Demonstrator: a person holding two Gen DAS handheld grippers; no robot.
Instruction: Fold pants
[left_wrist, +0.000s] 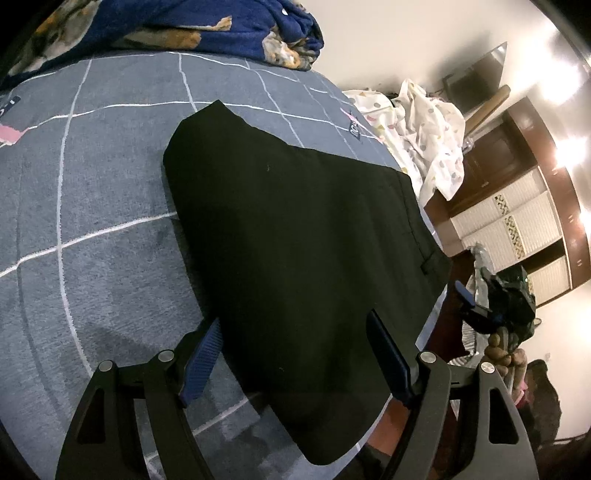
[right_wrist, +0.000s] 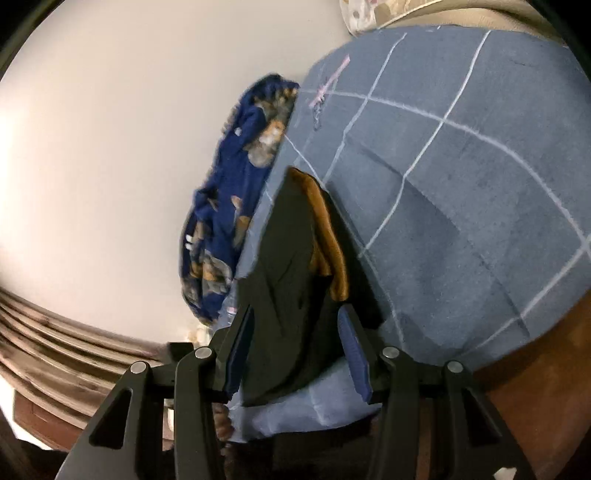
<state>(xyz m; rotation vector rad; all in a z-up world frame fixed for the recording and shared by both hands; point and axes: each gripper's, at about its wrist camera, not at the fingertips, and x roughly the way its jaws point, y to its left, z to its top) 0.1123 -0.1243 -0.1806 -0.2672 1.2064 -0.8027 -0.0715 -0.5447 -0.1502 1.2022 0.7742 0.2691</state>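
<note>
On a bed spread with a grey-blue checked cover (left_wrist: 92, 192), a pair of black pants (left_wrist: 295, 229) lies flat across the middle of the left wrist view, folded into a broad dark slab that runs from the upper centre of the frame down to the lower right, where its end hangs past the bed's edge. The cloth is smooth and nearly creaseless, with a seam and a small loop visible along its right side. The left gripper (left_wrist: 295, 354) is spread wide at the bottom of the frame, its blue-padded fingers (left_wrist: 201, 363) set on either side of the pants and closed on nothing. In the right of that view the right gripper (left_wrist: 469, 299) shows small beyond the bed's edge; from there its state cannot be told. In the right wrist view the right gripper (right_wrist: 295, 347) is also released, black cloth of the pants (right_wrist: 288, 280) with an orange-brown lining lying between its parted fingers at the centre of the frame. A dark blue patterned blanket (left_wrist: 177, 26) is heaped at the top of the left view, and white spotted bedding (left_wrist: 424, 125) sits at the upper right, with a brown and white wardrobe (left_wrist: 517, 214) against the wall behind it.
</note>
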